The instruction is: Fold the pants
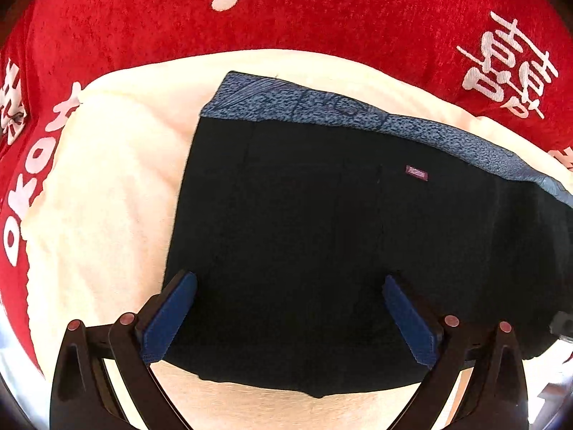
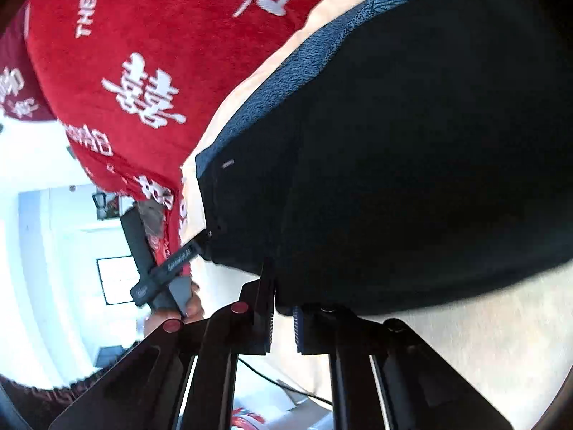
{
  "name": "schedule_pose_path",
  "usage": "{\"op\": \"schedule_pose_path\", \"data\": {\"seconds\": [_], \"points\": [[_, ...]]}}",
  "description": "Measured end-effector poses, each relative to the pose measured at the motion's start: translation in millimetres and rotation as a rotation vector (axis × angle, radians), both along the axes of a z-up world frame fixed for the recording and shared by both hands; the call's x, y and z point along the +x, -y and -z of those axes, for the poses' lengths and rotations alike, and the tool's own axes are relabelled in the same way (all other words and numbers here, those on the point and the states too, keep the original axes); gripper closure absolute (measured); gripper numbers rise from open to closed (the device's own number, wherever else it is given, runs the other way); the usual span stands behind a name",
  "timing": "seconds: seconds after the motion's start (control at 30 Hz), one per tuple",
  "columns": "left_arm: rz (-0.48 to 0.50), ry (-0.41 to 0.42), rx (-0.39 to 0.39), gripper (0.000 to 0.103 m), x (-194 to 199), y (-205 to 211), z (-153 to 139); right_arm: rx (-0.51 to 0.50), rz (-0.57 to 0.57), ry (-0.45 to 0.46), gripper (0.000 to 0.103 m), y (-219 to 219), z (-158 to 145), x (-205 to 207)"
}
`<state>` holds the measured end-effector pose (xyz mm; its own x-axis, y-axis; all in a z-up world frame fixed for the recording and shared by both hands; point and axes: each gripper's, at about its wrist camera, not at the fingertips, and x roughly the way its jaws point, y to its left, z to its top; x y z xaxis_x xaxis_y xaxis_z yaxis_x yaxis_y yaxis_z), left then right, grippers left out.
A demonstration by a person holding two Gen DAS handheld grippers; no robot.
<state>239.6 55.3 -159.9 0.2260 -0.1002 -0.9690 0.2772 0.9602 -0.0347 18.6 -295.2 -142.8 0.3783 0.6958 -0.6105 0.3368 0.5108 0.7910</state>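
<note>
Our two grippers work on the black pants lying on the cream cloth.

Our left gripper hangs with its blue pads spread wide apart above the black pants, and we cannot tell if they touch the fabric. Our right gripper is clenched on the near hem of the pants. The pants lie flat, with the blue waistband on the far side, on a cream cloth. Beyond it lies a red blanket with white characters.

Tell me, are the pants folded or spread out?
Folded: the pants form a compact dark block, waistband along one edge, no legs trailing.
</note>
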Motion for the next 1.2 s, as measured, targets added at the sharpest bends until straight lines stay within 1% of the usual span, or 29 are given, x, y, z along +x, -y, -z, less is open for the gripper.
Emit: {"op": "schedule_pose_path", "data": {"seconds": [0.07,0.13,0.17,0.2,0.23,0.27,0.33,0.4,0.43,0.47,0.53,0.63,0.67,0.7,0.77,0.83,0.87,0.9,0.93,0.97,1.0,1.03,1.07,1.1,1.17,1.2], "points": [[0.009,0.008,-0.003,0.000,-1,-4,-1,-0.033,-0.021,-0.029,0.097,-4,6,-10],[0.018,0.019,-0.003,0.000,-1,-5,1,-0.073,-0.043,-0.099,0.097,-11,25,-22],[0.019,0.025,-0.003,0.000,-2,-6,1,-0.100,-0.060,-0.137,0.102,-15,34,-27],[0.018,0.026,-0.002,0.000,-9,-4,-1,-0.104,-0.072,-0.157,0.103,-18,40,-34],[0.019,0.025,0.001,0.000,-9,-4,-2,-0.071,-0.057,-0.159,0.103,-18,41,-36],[0.018,0.022,0.005,0.000,-10,-2,-2,-0.052,-0.054,-0.172,0.099,-17,40,-40],[0.013,0.012,0.024,0.000,-11,2,-6,-0.032,-0.045,-0.145,0.098,-11,26,-45],[-0.009,0.000,0.057,0.000,-10,8,-8,-0.035,-0.026,-0.118,0.084,2,13,-47],[-0.013,0.001,0.073,0.000,-11,13,-13,-0.061,0.000,-0.108,0.068,12,6,-45],[-0.008,0.004,0.077,0.000,-22,24,-25,-0.076,0.022,-0.102,0.059,18,4,-43],[0.024,0.023,0.051,0.000,-35,42,-40,-0.078,0.090,-0.091,0.059,39,3,-43],[0.092,0.012,-0.025,0.000,-52,75,-52,-0.026,0.172,-0.094,0.059,59,10,-39],[0.133,-0.006,-0.064,0.000,-60,94,-53,-0.013,0.176,-0.095,0.059,62,12,-37],[0.164,-0.016,-0.085,0.000,-65,110,-51,-0.014,0.174,-0.098,0.059,61,13,-36],[0.202,-0.027,-0.117,0.000,-73,134,-48,-0.011,0.183,-0.107,0.059,60,17,-34],[0.232,-0.051,-0.148,0.000,-82,160,-41,0.015,0.215,-0.117,0.059,65,21,-39],[0.245,-0.066,-0.178,0.000,-86,172,-37,0.040,0.243,-0.123,0.059,69,24,-40],[0.256,-0.075,-0.196,0.003,-91,179,-35,0.066,0.282,-0.136,0.062,72,28,-40],[0.269,-0.084,-0.201,0.013,-94,184,-31,0.076,0.304,-0.152,0.072,71,30,-42],[0.284,-0.103,-0.196,0.020,-97,190,-25,0.075,0.313,-0.166,0.095,75,32,-45],[0.298,-0.150,-0.189,0.030,-101,195,-17,0.089,0.320,-0.169,0.095,77,32,-45],[0.296,-0.181,-0.200,0.031,-97,202,-8,0.103,0.324,-0.151,0.095,79,27,-47],[0.284,-0.190,-0.216,0.031,-102,200,-10,0.097,0.317,-0.137,0.095,78,22,-47],[0.281,-0.187,-0.231,0.031,-106,198,-14,0.065,0.287,-0.113,0.096,76,10,-49],[0.308,-0.176,-0.202,0.031,-112,200,-17,0.026,0.253,-0.107,0.097,73,2,-55],[0.317,-0.182,-0.186,0.031,-117,201,-13,0.009,0.251,-0.122,0.097,74,4,-59]]}}
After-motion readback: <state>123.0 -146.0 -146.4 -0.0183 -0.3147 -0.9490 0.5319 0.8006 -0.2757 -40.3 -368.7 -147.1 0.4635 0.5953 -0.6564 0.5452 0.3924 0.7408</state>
